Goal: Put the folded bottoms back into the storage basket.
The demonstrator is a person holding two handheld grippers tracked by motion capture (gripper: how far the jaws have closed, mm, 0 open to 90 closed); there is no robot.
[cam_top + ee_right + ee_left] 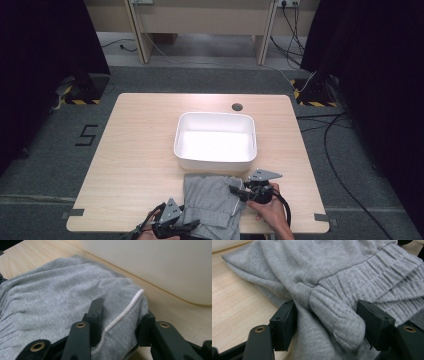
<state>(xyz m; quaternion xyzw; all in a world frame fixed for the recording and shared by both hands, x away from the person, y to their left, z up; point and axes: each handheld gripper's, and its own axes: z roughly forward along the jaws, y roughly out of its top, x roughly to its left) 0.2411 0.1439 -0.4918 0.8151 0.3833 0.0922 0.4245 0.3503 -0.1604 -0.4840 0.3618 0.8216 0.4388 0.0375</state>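
Grey folded shorts (pixel 212 205) lie at the near table (pixel 135 150) edge. Left gripper (pixel 325 323) has its jaws apart around the elastic waistband (pixel 367 277), not yet pinching. Right gripper (pixel 120 322) clamps the corner with the white piping (pixel 123 312). Behind stands a white tub (pixel 215 140).

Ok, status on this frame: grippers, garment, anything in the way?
Left gripper open around the grey garment waistband fold. Right gripper astride its white-piped edge, grip unclear. White bin just beyond, empty. Nothing in the way.
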